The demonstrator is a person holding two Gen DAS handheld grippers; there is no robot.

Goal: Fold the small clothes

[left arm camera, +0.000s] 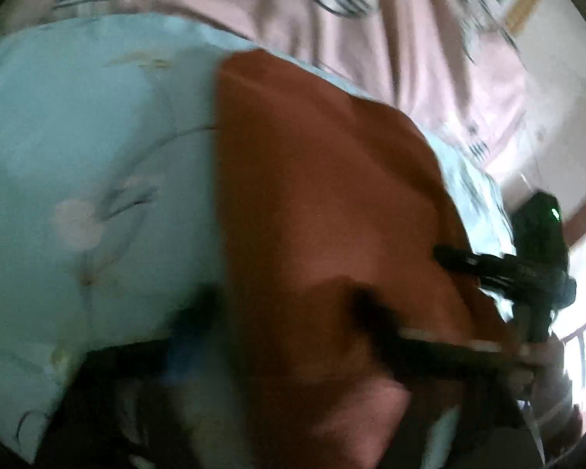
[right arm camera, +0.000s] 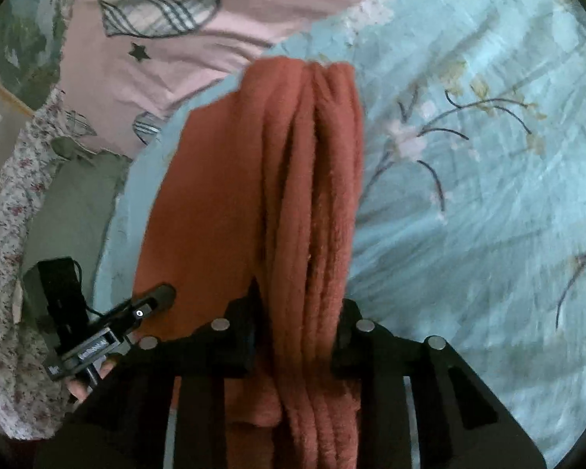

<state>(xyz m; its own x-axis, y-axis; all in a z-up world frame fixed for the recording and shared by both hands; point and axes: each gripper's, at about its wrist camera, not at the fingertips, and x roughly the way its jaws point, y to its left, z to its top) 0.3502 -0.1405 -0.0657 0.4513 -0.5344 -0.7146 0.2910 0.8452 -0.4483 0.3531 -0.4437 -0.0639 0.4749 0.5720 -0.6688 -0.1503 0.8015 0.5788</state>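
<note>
A rust-orange fleecy cloth lies on the light blue flowered sheet. In the blurred left wrist view my left gripper hangs low over the cloth's near left edge. Its fingers stand apart, one over the sheet and one over the cloth, which lies flat under them. My right gripper is shut on a bunch of the cloth's long folds, which run away from me. From the right wrist view, the left gripper has a fingertip at the cloth's left edge. The right gripper also shows at the cloth's right edge.
A pink cover with striped hearts and a star lies beyond the blue sheet. A small-flowered fabric and a grey-green cloth sit at the left. A person's hand holds the left gripper's handle.
</note>
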